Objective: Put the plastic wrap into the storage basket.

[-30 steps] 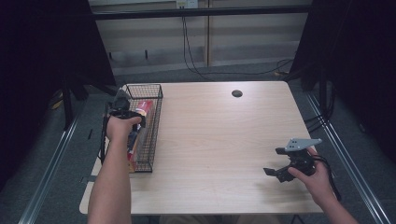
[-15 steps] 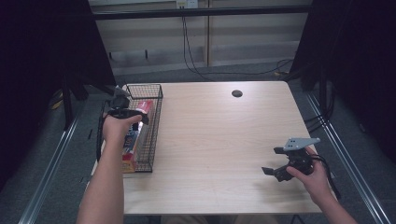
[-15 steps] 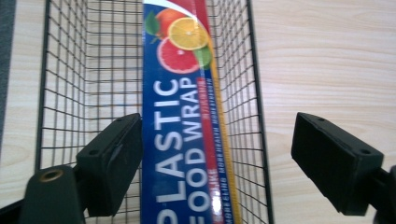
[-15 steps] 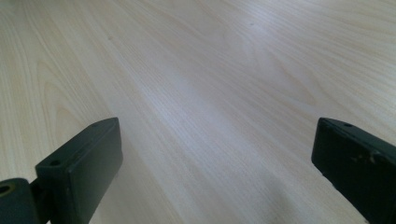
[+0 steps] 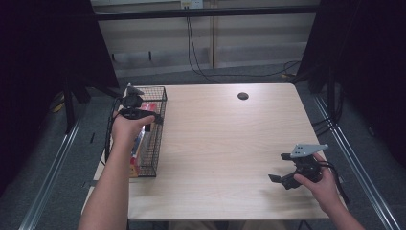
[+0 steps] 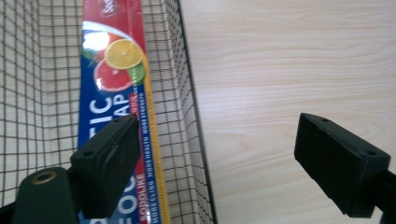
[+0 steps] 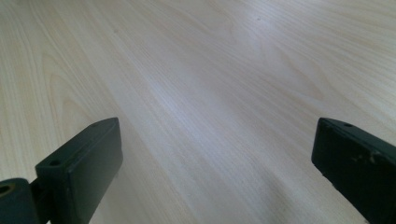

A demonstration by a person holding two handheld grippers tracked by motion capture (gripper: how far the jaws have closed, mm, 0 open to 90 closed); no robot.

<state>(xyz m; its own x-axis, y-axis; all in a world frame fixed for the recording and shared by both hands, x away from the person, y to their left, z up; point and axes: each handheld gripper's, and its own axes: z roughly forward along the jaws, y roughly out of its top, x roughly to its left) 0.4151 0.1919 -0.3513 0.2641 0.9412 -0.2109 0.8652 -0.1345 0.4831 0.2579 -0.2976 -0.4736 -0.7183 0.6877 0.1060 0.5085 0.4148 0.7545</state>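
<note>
A long blue and red box of plastic wrap [image 6: 122, 84] with citrus pictures lies lengthwise in a black wire basket [image 5: 161, 136] at the table's left edge. The box [image 5: 139, 143] rests along the basket's floor. My left gripper [image 5: 143, 115] hovers over the basket's far half, open and holding nothing. In the left gripper view this gripper [image 6: 217, 135] straddles the basket's right wall [image 6: 191, 121], one jaw above the box and the other above bare wood. My right gripper [image 5: 281, 167] sits low near the front right corner, open and empty, over plain tabletop [image 7: 215, 93].
The light wooden table [image 5: 230, 143] has a small dark round cable hole [image 5: 242, 96] at the back. Metal rails run along the floor on both sides. Cables hang against the wall behind the table.
My left hand has drawn back and turned, so the gripper's jaws now point across the basket's right wall. The box stays in the basket. The right gripper has hardly moved.
</note>
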